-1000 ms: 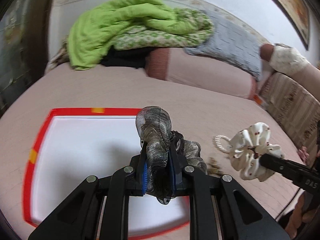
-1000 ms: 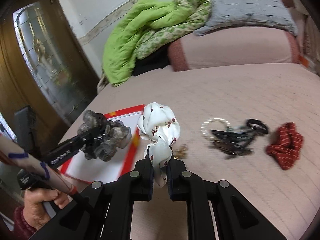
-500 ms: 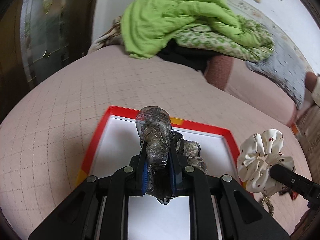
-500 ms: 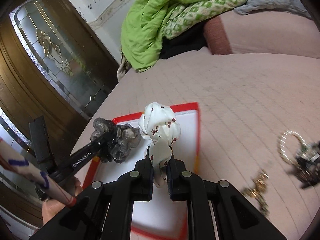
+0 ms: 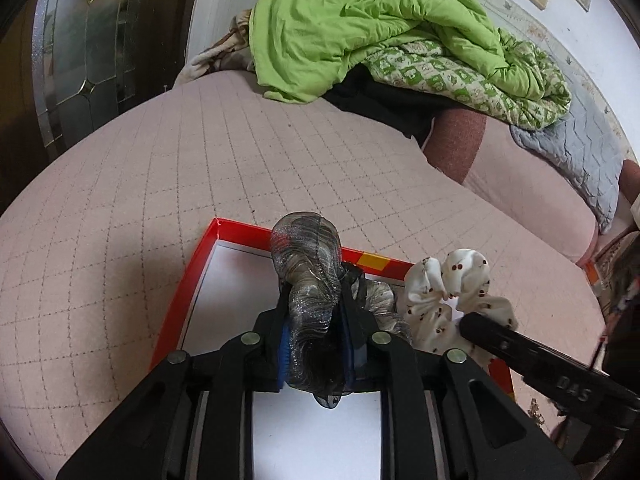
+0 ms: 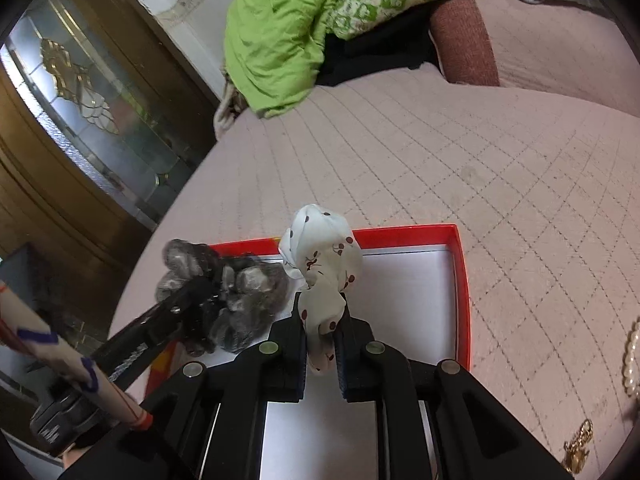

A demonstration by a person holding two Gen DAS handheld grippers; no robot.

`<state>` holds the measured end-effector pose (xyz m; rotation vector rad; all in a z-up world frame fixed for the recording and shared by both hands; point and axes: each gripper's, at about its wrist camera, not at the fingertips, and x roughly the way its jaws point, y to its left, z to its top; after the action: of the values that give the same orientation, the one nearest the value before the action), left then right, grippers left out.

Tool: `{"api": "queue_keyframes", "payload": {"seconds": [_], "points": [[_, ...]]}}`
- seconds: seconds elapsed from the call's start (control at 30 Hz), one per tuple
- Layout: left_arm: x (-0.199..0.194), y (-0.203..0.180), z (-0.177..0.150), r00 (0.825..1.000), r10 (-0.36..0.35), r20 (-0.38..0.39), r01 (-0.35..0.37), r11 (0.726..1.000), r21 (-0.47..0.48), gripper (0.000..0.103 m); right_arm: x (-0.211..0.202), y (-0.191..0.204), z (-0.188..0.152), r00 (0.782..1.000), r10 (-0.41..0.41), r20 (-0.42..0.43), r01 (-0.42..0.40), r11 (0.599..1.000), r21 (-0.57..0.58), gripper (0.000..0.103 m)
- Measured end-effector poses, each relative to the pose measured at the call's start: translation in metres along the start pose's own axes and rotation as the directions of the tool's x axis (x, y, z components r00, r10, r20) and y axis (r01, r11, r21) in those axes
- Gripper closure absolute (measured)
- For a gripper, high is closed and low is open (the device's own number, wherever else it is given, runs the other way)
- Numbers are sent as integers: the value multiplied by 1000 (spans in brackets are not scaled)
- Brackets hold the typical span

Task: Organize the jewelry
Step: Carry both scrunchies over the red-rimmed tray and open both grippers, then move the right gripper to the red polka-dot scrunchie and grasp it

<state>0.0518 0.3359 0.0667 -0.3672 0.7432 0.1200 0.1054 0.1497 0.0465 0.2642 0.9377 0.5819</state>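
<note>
A grey shimmery scrunchie point(image 5: 306, 256) sits between the blue pads of my left gripper point(image 5: 314, 300), whose jaws are opening; the pads still touch it. It hangs over the white floor of a red-rimmed tray point(image 5: 240, 226). My right gripper point(image 6: 320, 312) is shut on a white cherry-print scrunchie point(image 6: 324, 248), also above the tray point(image 6: 460, 280). The white scrunchie point(image 5: 452, 280) hangs just right of the grey one in the left wrist view. In the right wrist view the grey scrunchie point(image 6: 244, 284) is at the left, on the left gripper point(image 6: 200, 292).
The tray lies on a pink quilted bed. A pearl bracelet point(image 6: 630, 356) and a gold trinket point(image 6: 578, 448) lie on the bed to its right. A green quilt point(image 5: 360, 28) and pillows are piled at the back. A wooden glass door point(image 6: 80, 100) stands left.
Both grippers have swung left with their scrunchies, from beside the jewelry pile to over the tray, and sunk a little. The two scrunchies now hang close together.
</note>
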Motion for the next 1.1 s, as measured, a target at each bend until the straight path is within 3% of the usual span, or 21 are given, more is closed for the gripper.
{"api": "queue_keyframes", "payload": {"seconds": [0.1,0.17,0.27,0.37,0.6,0.8,0.97,1.1], "points": [[0,1,1,1000,7,3,-7,1000,-7,64,11,-8,2,1000,-21,-23,22,999,24,87],[-3,3,1,999,18,26,-18,1000,-20,44,14,-13,2,999,-28,-34,29,999,38,82],[-8,6,3,999,16,45,-15,999,-34,43,13,-14,2,999,-40,-34,41,999,34,62],[-9,4,3,999,16,50,-14,999,-40,43,8,-12,3,998,-56,-24,56,998,25,56],[-29,-10,4,991,16,130,-10,999,-48,42,-25,-15,0,999,-45,10,45,999,29,55],[-50,-41,-3,983,-48,179,53,998,-19,42,-80,-32,-17,997,-19,75,14,998,64,55],[-60,-88,-17,980,-140,143,133,989,58,42,-141,-63,-43,980,-78,181,58,992,112,55],[-63,-135,-39,976,-211,57,197,964,181,42,-176,-95,-65,958,-167,233,131,978,163,55]]}}
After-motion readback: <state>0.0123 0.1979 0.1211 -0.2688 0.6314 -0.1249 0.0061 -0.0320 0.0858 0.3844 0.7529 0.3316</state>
